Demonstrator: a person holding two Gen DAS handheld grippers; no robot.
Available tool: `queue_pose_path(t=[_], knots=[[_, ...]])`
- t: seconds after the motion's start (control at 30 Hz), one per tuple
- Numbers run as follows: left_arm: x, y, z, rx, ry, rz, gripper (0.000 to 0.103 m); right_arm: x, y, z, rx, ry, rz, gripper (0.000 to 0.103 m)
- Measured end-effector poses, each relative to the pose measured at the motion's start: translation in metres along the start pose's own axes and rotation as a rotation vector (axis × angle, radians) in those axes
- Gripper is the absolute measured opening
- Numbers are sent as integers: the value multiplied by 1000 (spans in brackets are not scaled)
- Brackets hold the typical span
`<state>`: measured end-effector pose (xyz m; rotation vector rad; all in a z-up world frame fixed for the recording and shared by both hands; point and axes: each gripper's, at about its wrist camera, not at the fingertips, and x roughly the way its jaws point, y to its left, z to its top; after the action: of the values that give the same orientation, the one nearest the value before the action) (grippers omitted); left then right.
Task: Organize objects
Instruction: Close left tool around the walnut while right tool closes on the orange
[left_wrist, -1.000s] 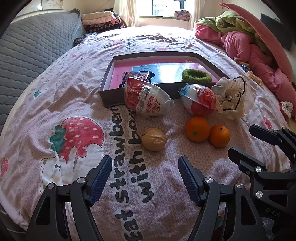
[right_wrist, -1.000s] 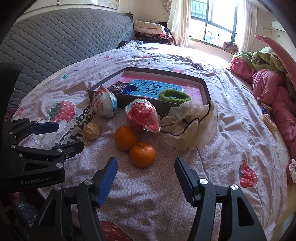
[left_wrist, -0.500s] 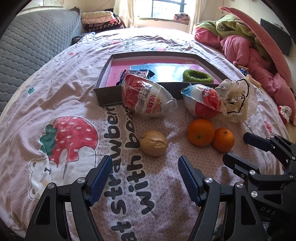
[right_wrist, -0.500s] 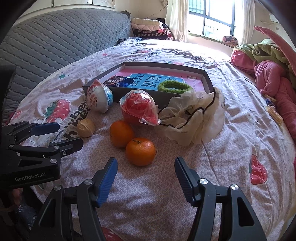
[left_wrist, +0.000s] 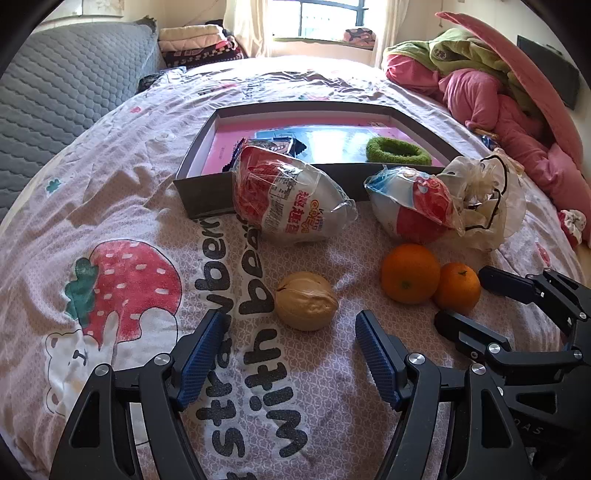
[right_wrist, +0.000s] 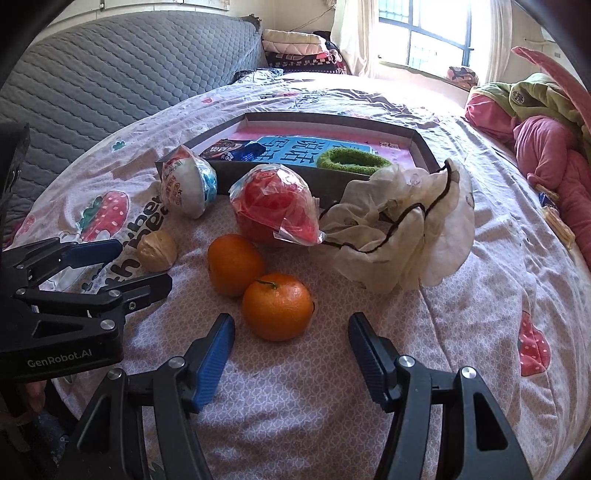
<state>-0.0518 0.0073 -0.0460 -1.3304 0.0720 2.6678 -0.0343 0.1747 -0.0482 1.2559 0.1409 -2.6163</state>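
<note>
A tan walnut (left_wrist: 306, 305) lies on the strawberry-print bedspread just ahead of my left gripper (left_wrist: 291, 328), which is open and empty. Two oranges (left_wrist: 409, 273) (left_wrist: 458, 286) sit to its right. In the right wrist view the near orange (right_wrist: 277, 306) lies just ahead of my open, empty right gripper (right_wrist: 290, 330), with the second orange (right_wrist: 233, 264) and the walnut (right_wrist: 157, 249) further left. Two wrapped toy eggs (left_wrist: 291, 203) (left_wrist: 413, 206) lie against the grey box (left_wrist: 201, 195), which holds a green ring (left_wrist: 399, 151), a snack pack (left_wrist: 273, 146) and a blue booklet.
A crumpled white fabric piece with a black cord (right_wrist: 406, 229) lies right of the eggs. Pink and green bedding (left_wrist: 498, 96) is piled at the far right. A grey quilted headboard (right_wrist: 110, 81) lines the left, with folded blankets (right_wrist: 295, 48) near the window.
Both grippers have come lower and closer to the fruit; the walnut and the near orange now look larger and nearer the fingertips. Nothing on the bed has moved.
</note>
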Motion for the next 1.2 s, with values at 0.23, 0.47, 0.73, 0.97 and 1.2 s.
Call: queue_pose_path(t=[0.23, 0.47, 0.73, 0.97, 1.2], knots=[[9, 5, 4, -15, -3, 9, 75, 5, -3, 4, 1, -16, -2, 63], [13, 6, 6, -25, -16, 12, 75, 9, 0, 5, -26, -25, 5, 58], [15, 4, 8, -27, -19, 10, 75, 9, 5, 3, -54, -29, 28, 42], [15, 1, 7, -18, -23, -2, 73, 7, 2, 2, -31, -29, 56, 39], [14, -1, 7, -13, -33, -10, 51, 5, 1, 0, -21, -36, 63, 38]])
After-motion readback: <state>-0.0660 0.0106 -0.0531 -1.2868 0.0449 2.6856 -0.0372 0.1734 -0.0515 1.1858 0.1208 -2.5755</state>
